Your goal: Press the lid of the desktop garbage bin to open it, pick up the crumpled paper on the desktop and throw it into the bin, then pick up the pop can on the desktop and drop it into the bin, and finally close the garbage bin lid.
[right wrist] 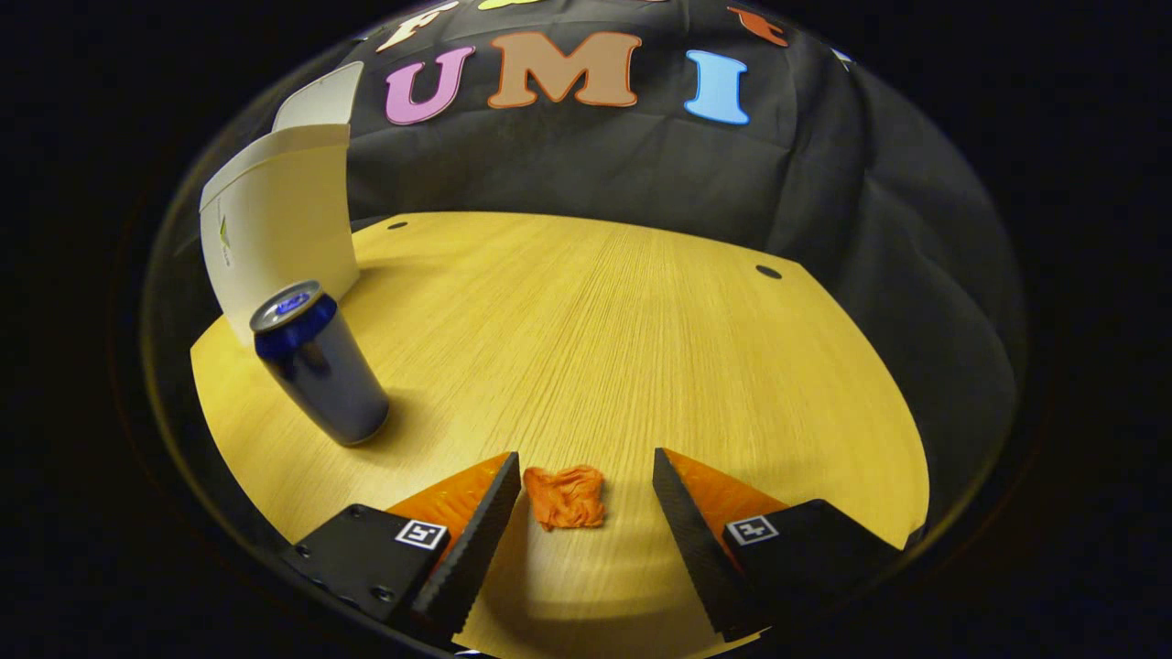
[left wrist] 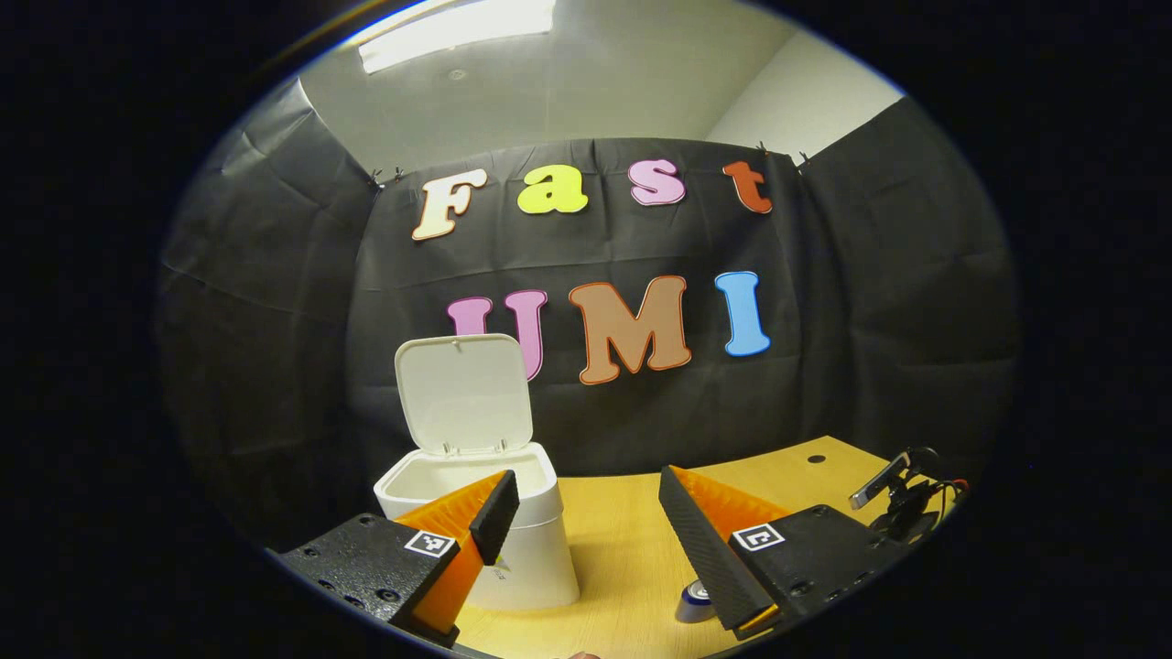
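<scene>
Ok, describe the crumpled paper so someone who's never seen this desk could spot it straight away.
Start from the wooden desktop, with the white garbage bin standing at its far left, lid up. Come toward the near edge, past the upright blue pop can. The crumpled paper lies flat between the open fingers of the right gripper: a small, wrinkled orange wad, the only soft, shapeless thing there.

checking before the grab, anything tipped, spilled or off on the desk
Nothing stands out. The bin stands upright with its lid raised, the pop can stands upright beside it, unspilled, and the crumpled paper lies on the desk between the open right tool's fingers.
</scene>
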A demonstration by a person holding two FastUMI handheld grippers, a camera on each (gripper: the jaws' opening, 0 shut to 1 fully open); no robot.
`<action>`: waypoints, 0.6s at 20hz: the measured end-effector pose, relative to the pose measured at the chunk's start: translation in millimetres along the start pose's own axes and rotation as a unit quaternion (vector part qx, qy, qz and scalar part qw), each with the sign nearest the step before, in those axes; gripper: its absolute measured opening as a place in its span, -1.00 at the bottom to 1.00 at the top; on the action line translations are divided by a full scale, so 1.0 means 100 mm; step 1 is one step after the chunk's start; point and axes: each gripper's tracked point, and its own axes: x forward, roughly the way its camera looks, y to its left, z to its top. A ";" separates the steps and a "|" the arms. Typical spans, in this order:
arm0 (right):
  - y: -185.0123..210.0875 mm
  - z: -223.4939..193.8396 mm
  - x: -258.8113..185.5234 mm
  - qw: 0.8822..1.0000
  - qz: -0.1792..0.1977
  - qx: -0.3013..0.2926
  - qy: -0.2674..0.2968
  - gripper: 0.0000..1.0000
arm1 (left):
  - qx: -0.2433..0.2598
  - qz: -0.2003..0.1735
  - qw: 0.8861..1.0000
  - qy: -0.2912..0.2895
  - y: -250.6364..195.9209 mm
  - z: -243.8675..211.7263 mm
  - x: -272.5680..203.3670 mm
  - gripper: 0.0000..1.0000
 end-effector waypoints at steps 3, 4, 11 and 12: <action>0.16 -0.12 0.01 0.999 0.033 0.015 0.007 0.75 | 0.001 -0.002 1.000 0.005 0.01 -0.03 -0.02 0.88; 0.14 -0.15 -0.01 0.999 0.034 0.021 0.006 0.24 | 0.001 -0.002 1.000 0.007 0.01 -0.04 -0.02 0.88; 0.10 -0.09 -0.07 0.999 0.039 0.028 -0.010 -0.87 | -0.003 -0.002 1.000 0.013 0.03 -0.07 -0.04 0.88; 0.09 -0.06 -0.12 0.999 0.037 0.022 -0.012 -0.89 | -0.002 -0.002 1.000 0.011 0.04 -0.06 -0.04 0.88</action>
